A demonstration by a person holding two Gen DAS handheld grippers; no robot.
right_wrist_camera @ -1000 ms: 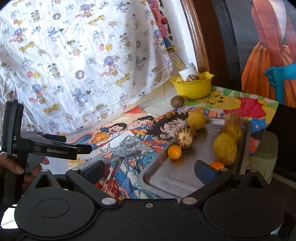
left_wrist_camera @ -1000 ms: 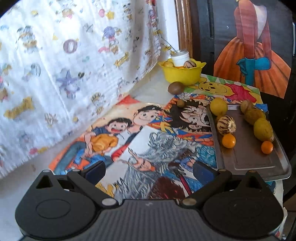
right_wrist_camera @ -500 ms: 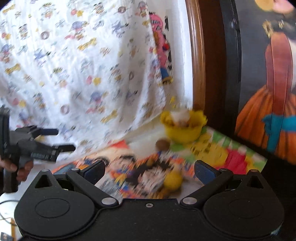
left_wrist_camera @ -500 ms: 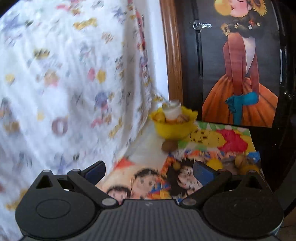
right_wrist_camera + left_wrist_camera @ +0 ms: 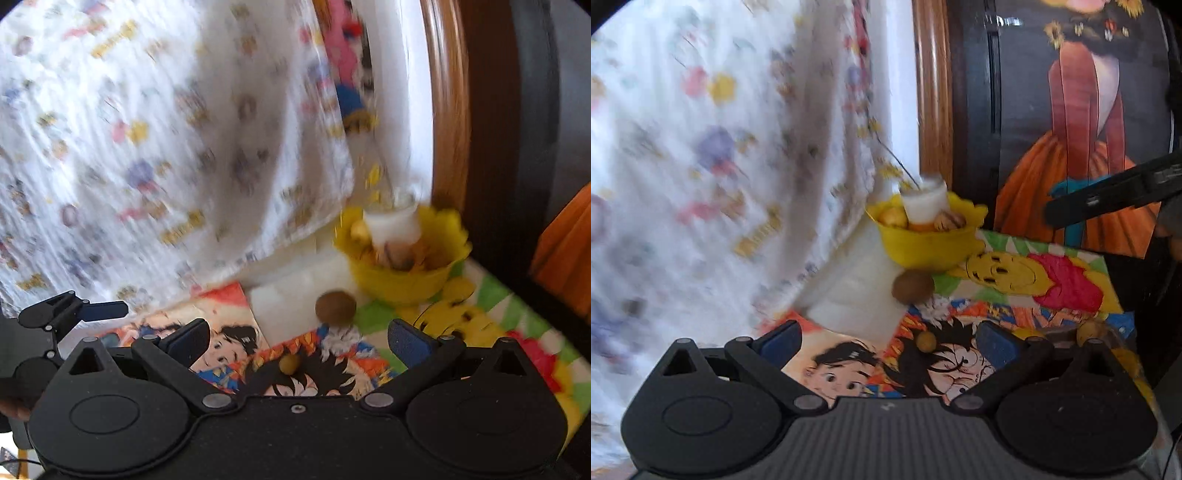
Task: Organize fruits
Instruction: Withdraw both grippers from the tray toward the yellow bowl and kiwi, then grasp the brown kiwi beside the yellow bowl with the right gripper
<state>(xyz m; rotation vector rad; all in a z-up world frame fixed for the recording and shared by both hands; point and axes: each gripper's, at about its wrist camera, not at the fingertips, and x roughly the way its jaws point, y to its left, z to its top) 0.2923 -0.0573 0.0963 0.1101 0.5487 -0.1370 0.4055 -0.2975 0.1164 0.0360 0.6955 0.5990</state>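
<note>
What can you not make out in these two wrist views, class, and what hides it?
- Yellow bowl contents, right wrist view: motion blur smears the fruit.
- White jar label, left wrist view: blurred.
- Fruit at the lower right, left wrist view: mostly behind the left gripper.
- Curtain print: blurred.

White cartoon-print cloth (image 5: 731,155) hanging at left, blurred in both views. Wooden post (image 5: 932,92) upright behind, white wall strip (image 5: 899,74) beside it. Dark panel with picture of orange-skirted figure (image 5: 1075,147) at right. Surface (image 5: 857,291) pale, overlaid with bright cartoon drawings (image 5: 1034,280). Daylight, soft.
</note>
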